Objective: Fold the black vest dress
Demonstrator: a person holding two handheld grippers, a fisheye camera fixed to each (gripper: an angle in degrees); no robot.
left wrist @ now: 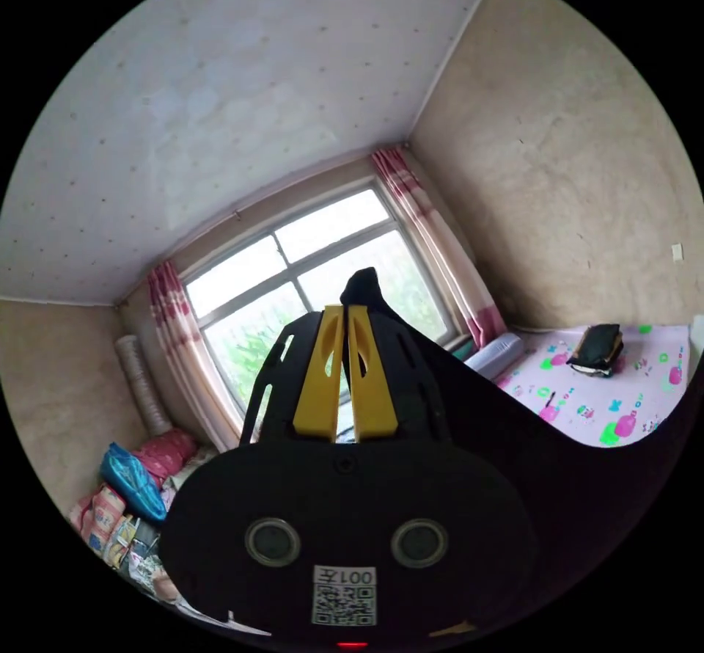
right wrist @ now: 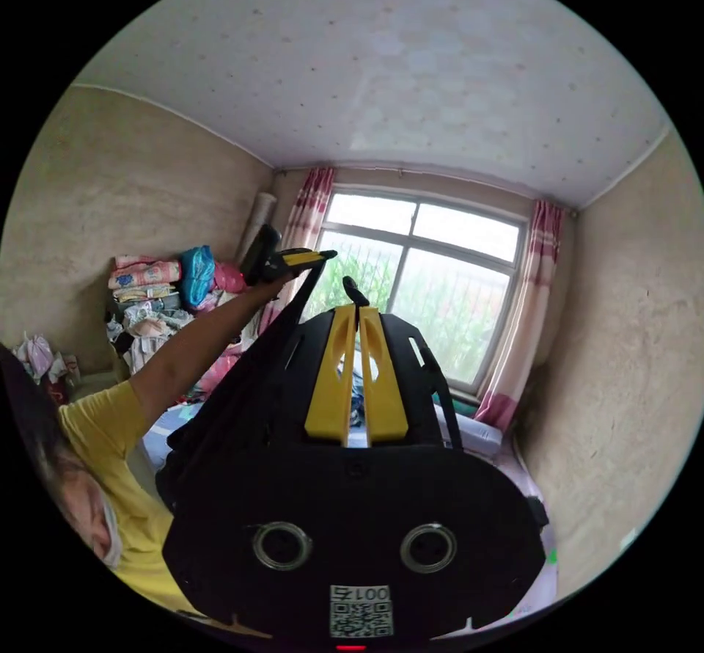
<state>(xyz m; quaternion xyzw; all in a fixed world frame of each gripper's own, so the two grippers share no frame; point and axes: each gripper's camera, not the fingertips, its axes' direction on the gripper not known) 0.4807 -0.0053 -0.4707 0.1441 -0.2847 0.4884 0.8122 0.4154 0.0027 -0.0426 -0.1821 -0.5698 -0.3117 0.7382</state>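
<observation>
Black cloth of the dress (left wrist: 587,477) hangs in the air, lifted up toward the window (right wrist: 418,293), with one strap tip poking out past each set of yellow jaws. The left gripper (left wrist: 346,315) has its jaws pressed together on a strap, and the fabric drapes away from it to the lower right of the left gripper view. The right gripper (right wrist: 357,313) likewise has its jaws closed on a strap end. In the right gripper view the left gripper shows again, raised high at the end of the person's arm (right wrist: 198,345), with dark cloth running down from it.

The step in hand looks like holding the dress up by its shoulders to straighten it before laying it down. To do it well, I would keep both grips at level height and draw them apart until the top edge is taut, let the skirt hang free of twists, then lower it flat onto the patterned mat (left wrist: 631,403), clear of the folded pile (left wrist: 598,348) lying there. Uneven hands would probably skew the hem.
</observation>
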